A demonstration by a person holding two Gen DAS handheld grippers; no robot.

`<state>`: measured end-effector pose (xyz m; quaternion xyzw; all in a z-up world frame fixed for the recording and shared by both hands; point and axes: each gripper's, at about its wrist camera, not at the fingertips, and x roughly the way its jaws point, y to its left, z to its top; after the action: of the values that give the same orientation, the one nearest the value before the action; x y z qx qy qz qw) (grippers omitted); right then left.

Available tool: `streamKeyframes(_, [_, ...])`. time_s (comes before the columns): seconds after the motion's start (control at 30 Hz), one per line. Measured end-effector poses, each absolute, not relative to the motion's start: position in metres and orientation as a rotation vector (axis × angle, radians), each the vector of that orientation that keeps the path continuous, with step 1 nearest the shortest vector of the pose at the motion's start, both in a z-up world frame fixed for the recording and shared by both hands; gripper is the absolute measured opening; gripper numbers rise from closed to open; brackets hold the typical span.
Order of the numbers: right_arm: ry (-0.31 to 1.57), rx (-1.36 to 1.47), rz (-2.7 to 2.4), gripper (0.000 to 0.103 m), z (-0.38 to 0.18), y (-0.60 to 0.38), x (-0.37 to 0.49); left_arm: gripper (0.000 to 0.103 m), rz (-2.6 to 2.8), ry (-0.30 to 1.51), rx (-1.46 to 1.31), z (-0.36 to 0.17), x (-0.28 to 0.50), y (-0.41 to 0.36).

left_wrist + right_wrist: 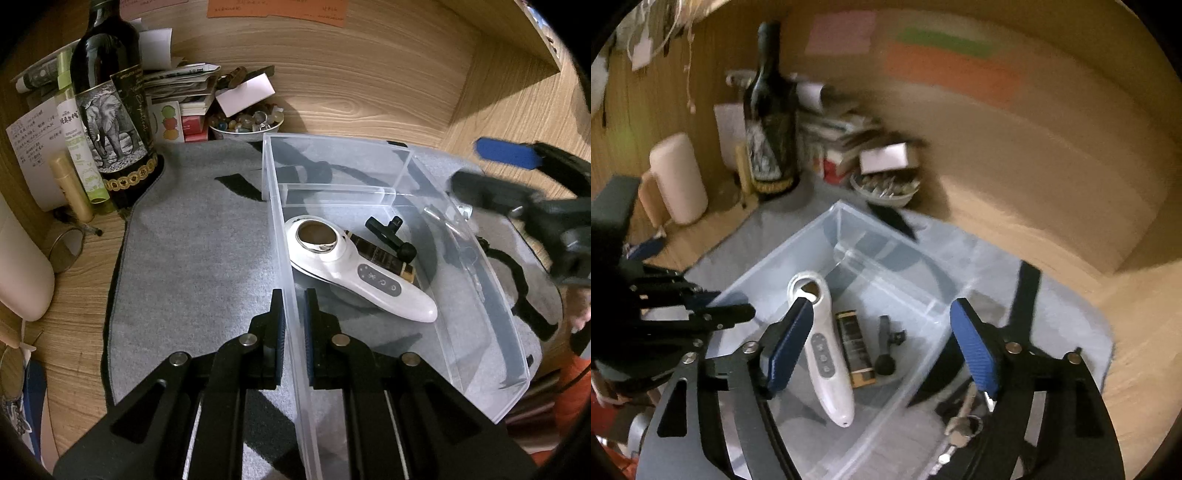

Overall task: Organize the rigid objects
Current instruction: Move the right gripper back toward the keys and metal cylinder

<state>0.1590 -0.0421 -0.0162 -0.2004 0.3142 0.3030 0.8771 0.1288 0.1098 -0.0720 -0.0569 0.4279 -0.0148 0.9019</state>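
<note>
Closest to us, our left gripper (293, 314) is angled down and clamped tight on the near left wall of the clear plastic bin (491, 295), one pad on each side of the wall. Our right gripper (882, 347) tilts down above the bin with its blue pads spread wide and nothing between them, so it's let go of whatever it had; in the left wrist view it shows as a dark blur over the bin's right edge.

Down on the bin floor, in the big compartment, lie three things side by side: a white handheld device (825, 354) with a round head and a button panel, a small dark bottle with a gold cap (855, 349) touching it, and a black T-shaped tool (886, 345) just beside that. The smaller divided sections at the far end look bare.

The bin sits on a grey mat (192, 258). Further back on the wooden desk stand a dark wine bottle with an elephant label (110, 110), a pile of papers and a bowl of beads (245, 123).
</note>
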Motion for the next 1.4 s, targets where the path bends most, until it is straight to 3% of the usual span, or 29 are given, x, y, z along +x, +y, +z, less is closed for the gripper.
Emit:
streamKeyframes(0.07, [0.63, -0.397, 0.617, 0.081, -0.008, -0.052, 0.157, 0.008, -0.031, 0.885, -0.118, -0.072, 0.129, 0.11])
streamKeyframes(0.37, [0.608, -0.34, 0.507, 0.082, 0.002, -0.103, 0.153, 0.008, -0.031, 0.884, -0.118, -0.072, 0.129, 0.11])
streamKeyframes(0.93, [0.824, -0.253, 0.347, 0.079, -0.082, -0.173, 0.176, 0.008, -0.028, 0.886, -0.114, -0.072, 0.129, 0.109])
streamKeyframes(1.0, [0.855, -0.24, 0.341, 0.075, -0.091, -0.178, 0.181, 0.008, -0.029, 0.886, -0.116, -0.072, 0.129, 0.11])
streamKeyframes(1.07, [0.885, -0.222, 0.346, 0.063, -0.098, -0.181, 0.186, 0.008, -0.029, 0.885, -0.115, -0.072, 0.128, 0.11])
streamKeyframes(1.4, [0.922, -0.177, 0.386, 0.054, -0.11, -0.18, 0.203, 0.008, -0.029, 0.885, -0.115, -0.072, 0.128, 0.111])
